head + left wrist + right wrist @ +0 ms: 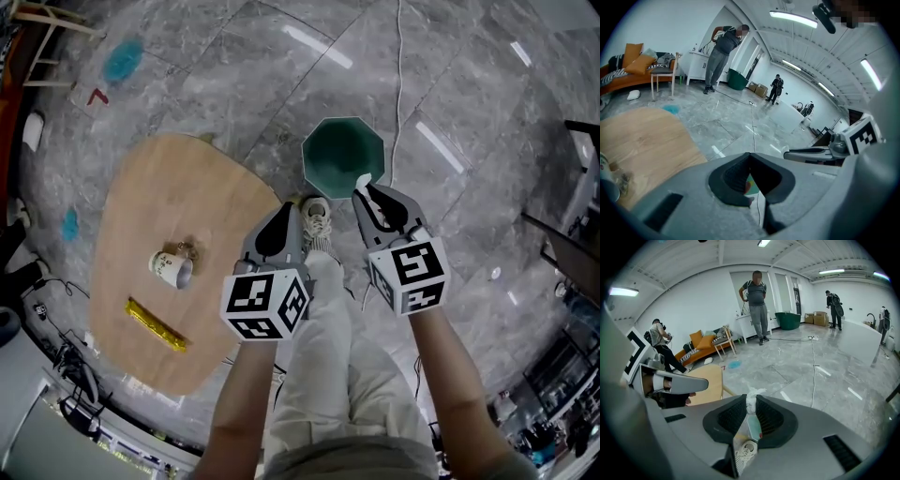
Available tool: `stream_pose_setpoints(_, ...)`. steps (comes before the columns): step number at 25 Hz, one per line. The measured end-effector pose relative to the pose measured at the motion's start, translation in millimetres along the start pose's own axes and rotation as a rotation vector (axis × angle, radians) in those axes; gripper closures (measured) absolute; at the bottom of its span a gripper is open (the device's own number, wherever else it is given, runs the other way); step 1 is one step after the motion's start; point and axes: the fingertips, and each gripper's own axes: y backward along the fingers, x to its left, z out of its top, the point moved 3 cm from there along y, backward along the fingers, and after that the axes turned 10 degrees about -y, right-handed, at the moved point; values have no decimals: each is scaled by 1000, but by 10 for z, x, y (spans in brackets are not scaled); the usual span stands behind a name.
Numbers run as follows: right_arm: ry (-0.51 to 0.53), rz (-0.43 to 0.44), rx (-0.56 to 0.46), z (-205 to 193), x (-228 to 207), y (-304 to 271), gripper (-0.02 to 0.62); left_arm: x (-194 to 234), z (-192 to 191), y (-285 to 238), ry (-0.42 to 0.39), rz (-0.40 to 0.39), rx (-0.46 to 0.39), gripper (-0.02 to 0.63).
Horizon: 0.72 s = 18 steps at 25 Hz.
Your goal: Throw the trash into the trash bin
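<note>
The green octagonal trash bin (342, 155) stands open on the floor just past my feet. My right gripper (363, 190) hovers over its near right rim, shut on a crumpled white paper (365, 180); in the right gripper view the paper (751, 404) sticks up between the pads. My left gripper (302, 208) hangs beside it at the bin's near left edge, its jaws touching at the tips (750, 158) with nothing between them. On the wooden table (202, 202) to the left lie a paper cup (171, 267) on its side and a yellow wrapper (156, 324).
A white cable (398, 84) runs across the grey marble floor behind the bin. My shoe (316, 216) is next to the bin. A person (758, 301) stands farther off, with an orange sofa (628, 75) and a chair by the wall.
</note>
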Motion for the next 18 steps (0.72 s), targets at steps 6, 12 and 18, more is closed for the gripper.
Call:
stream_pose_setpoints(6, -23, -33, 30, -159, -172, -186, 532, 16, -85, -192, 1, -3, 19, 606)
stream_pose_setpoints(12, -22, -39, 61, -297, -290, -325, 532, 27, -172, -341, -6, -5, 42, 606)
stream_pose_setpoints(18, -23, -57, 83, -399, -442, -486, 532, 20, -238, -475, -2, -8, 57, 606)
